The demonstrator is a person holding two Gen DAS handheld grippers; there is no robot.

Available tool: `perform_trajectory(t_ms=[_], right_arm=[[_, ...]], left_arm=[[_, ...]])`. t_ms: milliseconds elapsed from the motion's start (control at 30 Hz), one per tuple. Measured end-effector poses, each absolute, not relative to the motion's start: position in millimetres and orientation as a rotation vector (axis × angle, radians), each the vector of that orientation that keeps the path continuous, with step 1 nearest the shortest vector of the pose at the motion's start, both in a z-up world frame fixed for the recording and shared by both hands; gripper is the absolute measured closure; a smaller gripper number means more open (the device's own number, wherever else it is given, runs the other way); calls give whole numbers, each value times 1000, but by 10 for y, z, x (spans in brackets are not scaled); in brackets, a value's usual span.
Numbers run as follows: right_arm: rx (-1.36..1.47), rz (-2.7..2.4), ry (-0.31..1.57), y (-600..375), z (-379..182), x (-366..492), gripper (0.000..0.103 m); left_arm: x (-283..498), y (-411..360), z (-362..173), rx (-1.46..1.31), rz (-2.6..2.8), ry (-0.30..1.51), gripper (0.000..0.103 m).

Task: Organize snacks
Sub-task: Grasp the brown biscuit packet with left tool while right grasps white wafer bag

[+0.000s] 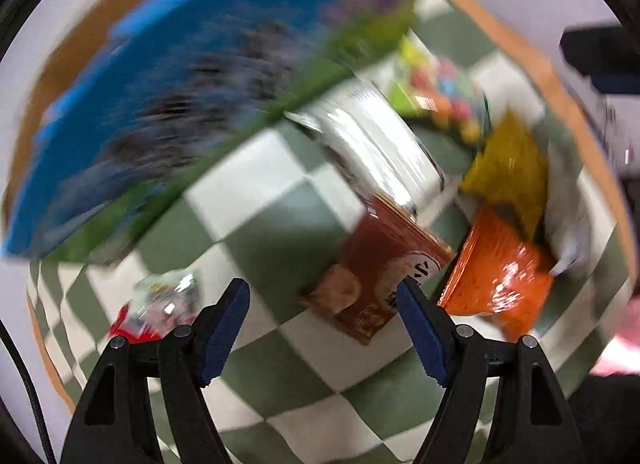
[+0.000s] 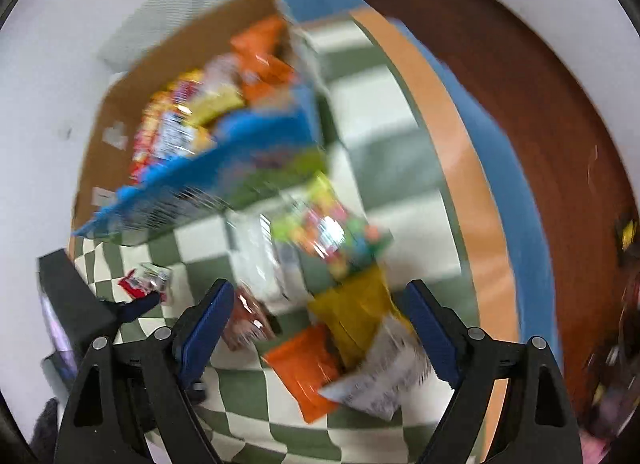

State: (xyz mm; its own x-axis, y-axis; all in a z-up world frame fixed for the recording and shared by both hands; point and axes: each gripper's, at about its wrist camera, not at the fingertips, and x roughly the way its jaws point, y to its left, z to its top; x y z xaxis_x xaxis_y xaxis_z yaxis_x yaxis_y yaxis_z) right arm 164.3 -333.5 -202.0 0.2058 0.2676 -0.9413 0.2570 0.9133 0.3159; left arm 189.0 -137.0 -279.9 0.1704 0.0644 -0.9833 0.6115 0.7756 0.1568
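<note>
Both views are motion-blurred. A blue and green box (image 1: 192, 103) stands on the checkered cloth (image 1: 256, 223); in the right wrist view the box (image 2: 224, 179) holds several snack packs (image 2: 188, 119). Loose snacks lie on the cloth: a brown packet (image 1: 380, 280), an orange bag (image 1: 504, 276), a yellow bag (image 1: 508, 167), a clear white pack (image 1: 376, 147), a colourful candy bag (image 1: 436, 91) and a small red-and-clear packet (image 1: 160, 308). My left gripper (image 1: 324, 328) is open and empty above the cloth, near the brown packet. My right gripper (image 2: 320, 328) is open and empty above the orange bag (image 2: 308, 368), yellow bag (image 2: 356, 312) and white bag (image 2: 380, 376).
A cardboard box (image 2: 132, 75) stands behind the blue box. The table's wooden edge (image 2: 452, 143) runs along the right, with a blue chair (image 2: 508, 167) and brown floor (image 2: 520, 75) beyond. The left gripper's black body (image 2: 76, 304) shows at the left of the right wrist view.
</note>
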Motion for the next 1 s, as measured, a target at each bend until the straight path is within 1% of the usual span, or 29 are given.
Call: perform_trajectory(t_ms=[133, 167, 200, 233, 267, 433, 500, 600, 667, 733, 767, 800, 833, 867, 967, 1000], right_arm=[[488, -28, 1413, -3445, -2213, 1521, 14], [482, -33, 1414, -3455, -2225, 1506, 14], [478, -33, 1414, -3444, -2217, 1508, 14], [474, -31, 1414, -3438, -2212, 1506, 14], [469, -27, 1412, -3419, -2202, 1512, 14], [438, 31, 1401, -3181, -2232, 1681, 14], [413, 68, 1401, -2986, -2300, 1782, 14], [342, 119, 1429, -2626, -2505, 1972, 14], [290, 126, 1458, -2412, -2667, 2102, 14], [263, 134, 1488, -2260, -2813, 2206, 15], [253, 131, 1515, -2184, -2919, 2263, 19], [249, 134, 1546, -2129, -3009, 2291, 25], [243, 134, 1563, -2099, -3061, 2302, 26], [218, 139, 1571, -2054, -3096, 2288, 28], [147, 177, 1559, -1995, -3058, 2191, 41], [151, 190, 1565, -2011, -3044, 2133, 42]], left_arm=[[1855, -1621, -3119, 756, -496, 1376, 28], [1867, -1652, -3151, 748, -511, 1380, 31], [1881, -1651, -3152, 728, -510, 1382, 36], [1902, -1633, -3149, 680, -515, 1400, 52], [1931, -1591, -3129, 615, -516, 1431, 57], [2026, -1080, -3075, 321, -311, 1529, 57], [2042, -749, -3090, 140, -214, 1584, 57], [2023, -334, -3158, -100, -106, 1643, 57], [2005, -212, -3208, -207, -98, 1662, 55], [2003, -205, -3245, -229, -116, 1673, 51], [2004, -215, -3252, -224, -131, 1677, 47], [2006, -239, -3265, -207, -153, 1682, 45], [1993, -285, -3266, -173, -175, 1684, 43], [1988, -321, -3269, -140, -187, 1685, 43], [1933, -505, -3260, -1, -229, 1679, 43], [1927, -580, -3242, 46, -237, 1673, 43]])
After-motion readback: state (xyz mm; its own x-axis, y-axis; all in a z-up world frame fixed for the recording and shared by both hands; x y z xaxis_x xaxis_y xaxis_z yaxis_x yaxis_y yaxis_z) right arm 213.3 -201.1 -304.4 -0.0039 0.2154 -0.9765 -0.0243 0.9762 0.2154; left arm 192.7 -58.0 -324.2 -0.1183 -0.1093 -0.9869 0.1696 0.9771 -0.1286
